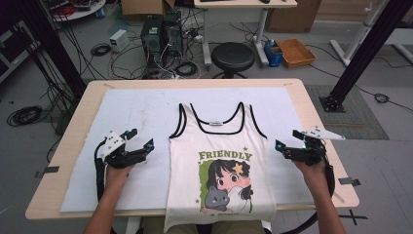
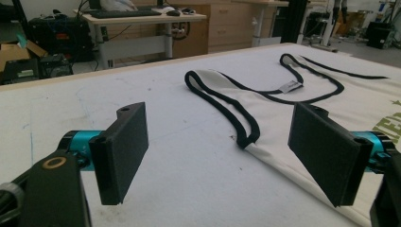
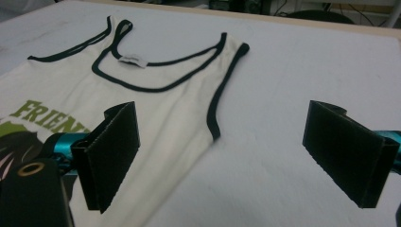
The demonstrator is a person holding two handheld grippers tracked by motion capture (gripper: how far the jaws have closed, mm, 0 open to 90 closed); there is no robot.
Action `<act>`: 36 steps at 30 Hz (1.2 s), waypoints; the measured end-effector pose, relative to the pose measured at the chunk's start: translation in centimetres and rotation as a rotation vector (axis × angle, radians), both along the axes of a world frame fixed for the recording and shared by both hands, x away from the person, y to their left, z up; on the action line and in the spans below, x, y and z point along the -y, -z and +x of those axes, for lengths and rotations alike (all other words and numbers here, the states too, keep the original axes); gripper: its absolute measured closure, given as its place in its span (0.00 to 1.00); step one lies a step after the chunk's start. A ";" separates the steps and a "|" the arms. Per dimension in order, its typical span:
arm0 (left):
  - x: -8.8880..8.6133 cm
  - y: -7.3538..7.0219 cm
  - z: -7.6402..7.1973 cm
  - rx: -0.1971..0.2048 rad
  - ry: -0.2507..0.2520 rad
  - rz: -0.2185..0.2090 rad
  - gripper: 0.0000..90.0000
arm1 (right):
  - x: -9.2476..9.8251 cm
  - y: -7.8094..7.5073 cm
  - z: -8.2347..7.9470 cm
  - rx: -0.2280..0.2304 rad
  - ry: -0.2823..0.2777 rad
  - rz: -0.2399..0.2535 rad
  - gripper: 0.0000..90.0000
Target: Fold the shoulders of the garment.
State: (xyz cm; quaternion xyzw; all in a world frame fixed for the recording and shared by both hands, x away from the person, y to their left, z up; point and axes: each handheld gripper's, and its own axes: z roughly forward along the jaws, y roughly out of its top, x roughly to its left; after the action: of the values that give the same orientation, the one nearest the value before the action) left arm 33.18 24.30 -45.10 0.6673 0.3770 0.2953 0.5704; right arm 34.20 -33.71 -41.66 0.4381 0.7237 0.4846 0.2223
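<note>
Standing wide apart and holding nothing, the jaws of the left gripper (image 1: 139, 138) hover just off the tank top's (image 1: 219, 161) left side, level with its armhole; in the left gripper view the same jaws (image 2: 231, 156) frame the black-trimmed armhole edge, one pad over bare mat and the other over the cream fabric's side. The jaws of the right gripper (image 1: 287, 139) are spread just as wide and empty, just beside the tank top's right armhole; in the right gripper view (image 3: 236, 156) one pad sits above the fabric near the green lettering and the other above the mat.

The tank top lies flat, print side up, with its long axis running from the person toward the far edge of the tabletop (image 1: 311, 105). Its straps and neckline point away from the person, a small label (image 1: 215, 123) showing inside the neck, and its hem hangs over the near edge. It rests on a white mat (image 1: 141, 109) that spreads out to both sides of it. Beyond the tank top's straps, past the tabletop's far edge, stands a black stool (image 1: 234, 57) on the floor.
</note>
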 end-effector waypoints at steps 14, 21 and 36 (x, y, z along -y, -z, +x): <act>-0.4 0.0 0.2 -0.021 -0.013 -0.031 0.23 | -7.1 -2.4 11.9 -0.129 -0.002 -0.208 0.20; -0.4 0.0 0.2 -0.021 -0.015 -0.032 0.23 | -8.7 0.0 15.4 -0.226 0.060 -0.269 0.21; -0.1 0.0 0.1 -0.011 -0.015 -0.008 0.23 | -10.7 2.4 17.7 -0.287 0.003 -0.250 0.94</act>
State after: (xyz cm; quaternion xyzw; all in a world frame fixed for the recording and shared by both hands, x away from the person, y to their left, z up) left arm 33.24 24.38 -45.12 0.6638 0.3862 0.2946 0.5687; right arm 51.89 -23.00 -44.07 0.4728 0.8020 0.3230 0.1703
